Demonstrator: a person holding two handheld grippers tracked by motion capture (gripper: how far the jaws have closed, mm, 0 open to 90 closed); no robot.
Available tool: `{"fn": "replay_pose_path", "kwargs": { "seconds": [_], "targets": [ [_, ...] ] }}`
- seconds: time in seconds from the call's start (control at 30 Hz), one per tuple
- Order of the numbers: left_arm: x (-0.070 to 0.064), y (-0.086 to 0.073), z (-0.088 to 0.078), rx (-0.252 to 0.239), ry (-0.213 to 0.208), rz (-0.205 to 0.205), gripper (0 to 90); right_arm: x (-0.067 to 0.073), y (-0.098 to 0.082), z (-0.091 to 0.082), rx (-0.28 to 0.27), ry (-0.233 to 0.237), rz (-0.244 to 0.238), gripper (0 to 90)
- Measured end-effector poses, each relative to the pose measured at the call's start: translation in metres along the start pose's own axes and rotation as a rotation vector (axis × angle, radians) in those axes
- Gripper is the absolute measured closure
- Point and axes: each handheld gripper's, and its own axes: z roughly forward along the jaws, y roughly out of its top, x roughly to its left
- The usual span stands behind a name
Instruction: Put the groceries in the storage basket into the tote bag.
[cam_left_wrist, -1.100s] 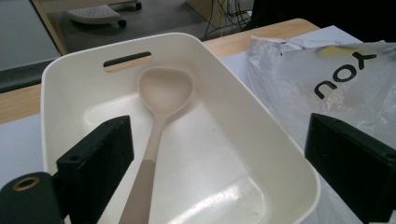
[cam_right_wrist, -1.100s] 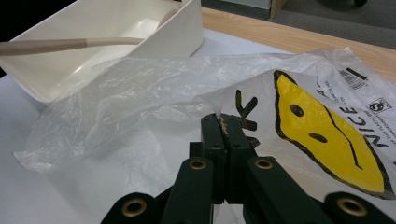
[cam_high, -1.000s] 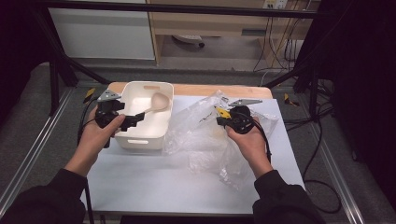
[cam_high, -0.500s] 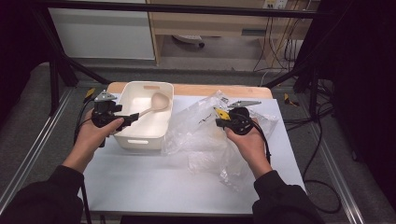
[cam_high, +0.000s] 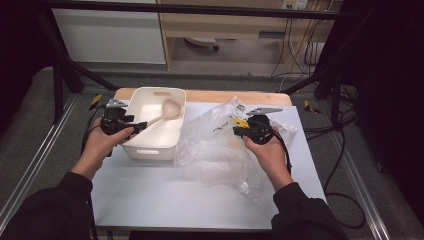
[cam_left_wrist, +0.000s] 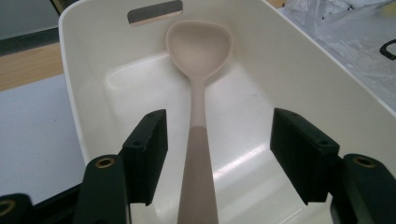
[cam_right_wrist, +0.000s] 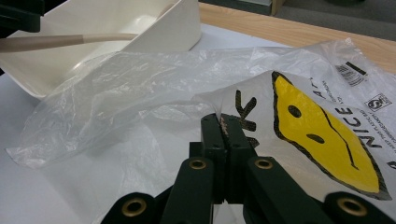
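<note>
We see the beige long-handled ladle lying untouched between our left gripper's half-open, closing jaws, in the white plastic tub, right gripper pinched tight on the clear plastic bag.

bins: 1 white bin | spoons: 1 beige spoon | bags: 1 clear plastic bag

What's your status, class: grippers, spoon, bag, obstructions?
Left gripper open, jaws just closing either side of spoon in white bin. Right gripper shut on plastic bag. Nothing in the way.
</note>
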Motion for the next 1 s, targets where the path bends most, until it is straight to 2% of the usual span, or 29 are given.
{"fn": "replay_pose_path", "kwargs": {
  "seconds": [0.23, 0.73, 1.0],
  "targets": [
    [0.002, -0.004, 0.003, 0.024, 0.020, 0.008, 41.3, 0.002, 0.001, -0.001, -0.003, 0.005, -0.003, 90.0],
    [-0.002, -0.005, 0.006, 0.026, 0.024, 0.044, 42.0, 0.006, 0.006, -0.007, -0.024, 0.017, -0.010, 90.0],
    [-0.002, -0.005, 0.011, 0.046, 0.021, 0.044, 42.7, 0.004, 0.008, -0.008, -0.022, 0.012, -0.008, 90.0]
  ]
}}
